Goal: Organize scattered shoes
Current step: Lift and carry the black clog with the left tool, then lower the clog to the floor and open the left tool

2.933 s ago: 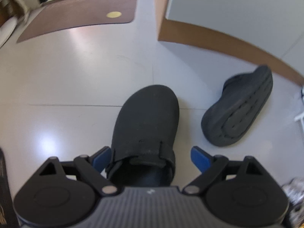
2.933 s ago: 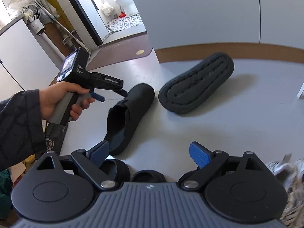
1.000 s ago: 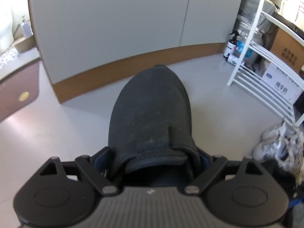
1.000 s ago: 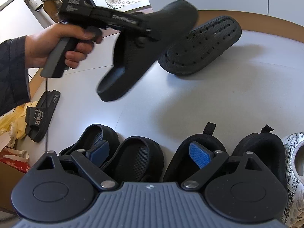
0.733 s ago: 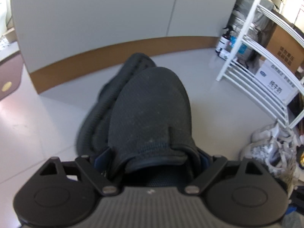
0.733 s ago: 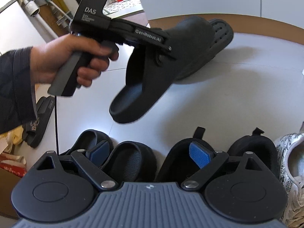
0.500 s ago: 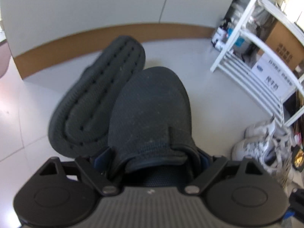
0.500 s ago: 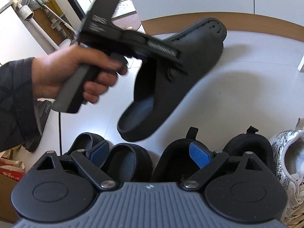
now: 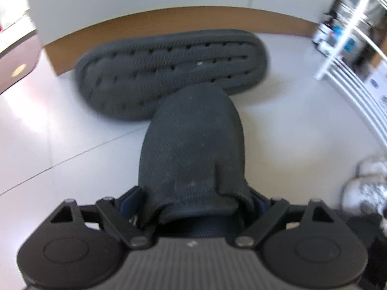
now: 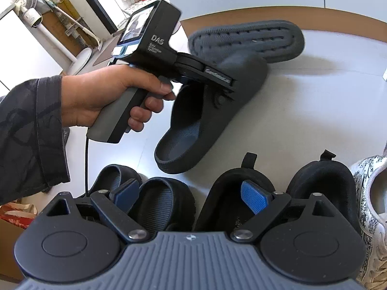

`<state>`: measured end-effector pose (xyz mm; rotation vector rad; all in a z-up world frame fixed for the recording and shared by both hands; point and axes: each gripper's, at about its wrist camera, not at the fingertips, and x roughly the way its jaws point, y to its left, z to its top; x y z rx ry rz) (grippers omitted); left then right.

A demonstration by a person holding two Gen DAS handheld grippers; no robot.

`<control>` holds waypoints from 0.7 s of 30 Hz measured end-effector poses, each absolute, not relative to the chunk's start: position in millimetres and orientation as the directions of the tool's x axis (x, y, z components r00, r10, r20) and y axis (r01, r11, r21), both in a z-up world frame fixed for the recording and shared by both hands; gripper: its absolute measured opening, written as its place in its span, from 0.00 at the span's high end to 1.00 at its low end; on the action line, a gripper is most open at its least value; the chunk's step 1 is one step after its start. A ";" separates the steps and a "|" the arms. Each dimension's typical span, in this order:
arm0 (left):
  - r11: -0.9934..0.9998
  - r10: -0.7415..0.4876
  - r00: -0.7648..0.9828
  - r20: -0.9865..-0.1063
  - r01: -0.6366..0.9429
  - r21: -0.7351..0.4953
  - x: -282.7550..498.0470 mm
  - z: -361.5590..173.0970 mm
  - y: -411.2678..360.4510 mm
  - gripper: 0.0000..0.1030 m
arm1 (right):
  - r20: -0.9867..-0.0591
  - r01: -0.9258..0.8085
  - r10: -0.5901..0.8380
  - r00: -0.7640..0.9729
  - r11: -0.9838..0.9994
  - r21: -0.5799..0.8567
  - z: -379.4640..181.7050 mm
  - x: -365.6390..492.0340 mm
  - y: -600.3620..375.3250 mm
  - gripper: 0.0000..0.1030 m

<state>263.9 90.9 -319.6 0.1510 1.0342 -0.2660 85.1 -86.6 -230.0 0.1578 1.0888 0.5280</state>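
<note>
while the pale floor (image 10: 314, 101) stretches to the far wall, an overturned dark slipper (image 9: 169, 72) lies sole-up on it near the brown skirting. nearer, a matching dark clog (image 9: 191, 145) hangs off the floor, toe pointing far, clamped at its sides by the left gripper (image 9: 193, 200) in the person's left hand (image 10: 101, 96). nearest, pairs of black shoes (image 10: 241, 193) stand in a row. over them the right gripper (image 10: 191, 197) hovers with jaws apart, empty.
</note>
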 end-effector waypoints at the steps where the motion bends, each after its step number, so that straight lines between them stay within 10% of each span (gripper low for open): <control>1: 0.956 -0.144 0.477 -0.867 0.292 0.002 264.3 -321.2 91.6 0.12 | -0.803 -0.329 0.478 0.356 0.868 0.371 -231.3 85.9 -86.7 0.08; 21: 0.927 -0.204 0.483 -0.851 0.375 -0.009 261.0 -288.5 91.1 0.07 | -0.795 -0.354 0.449 0.408 0.880 0.315 -218.8 105.2 -83.7 0.08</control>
